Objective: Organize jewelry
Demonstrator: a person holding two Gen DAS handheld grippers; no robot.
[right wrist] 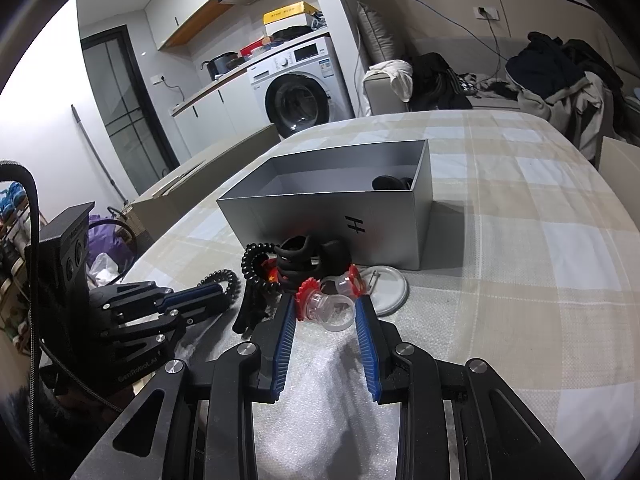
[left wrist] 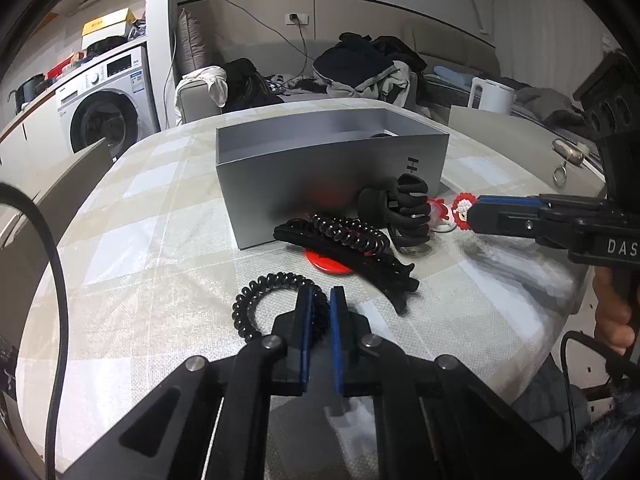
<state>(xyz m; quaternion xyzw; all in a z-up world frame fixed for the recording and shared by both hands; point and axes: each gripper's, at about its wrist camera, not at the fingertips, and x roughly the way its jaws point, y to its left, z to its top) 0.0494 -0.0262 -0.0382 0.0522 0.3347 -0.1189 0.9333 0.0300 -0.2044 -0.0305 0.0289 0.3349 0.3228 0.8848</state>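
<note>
From my left view, the table (left wrist: pixel 120 240) has lots of bare cloth on the left, right out to its round edge. At the bottom middle my left gripper (left wrist: pixel 319 304) is squeezed tight on one black coil hair tie (left wrist: pixel 256 300). A second coil tie (left wrist: pixel 348 232) lies on one long black clip (left wrist: pixel 360 260) by the grey box (left wrist: pixel 320 160). I count one black claw clip (left wrist: pixel 400 208). At the right, my right gripper (right wrist: pixel 326 308) pinches a red and clear toy (right wrist: pixel 328 304).

Even, fairly bright indoor light falls from overhead, throwing soft shadows on the bench (right wrist: pixel 520 280). Strong fisheye bending and black vignetting mark the edges; a blurred smudge covers the grey box (left wrist: pixel 280 184) front.
</note>
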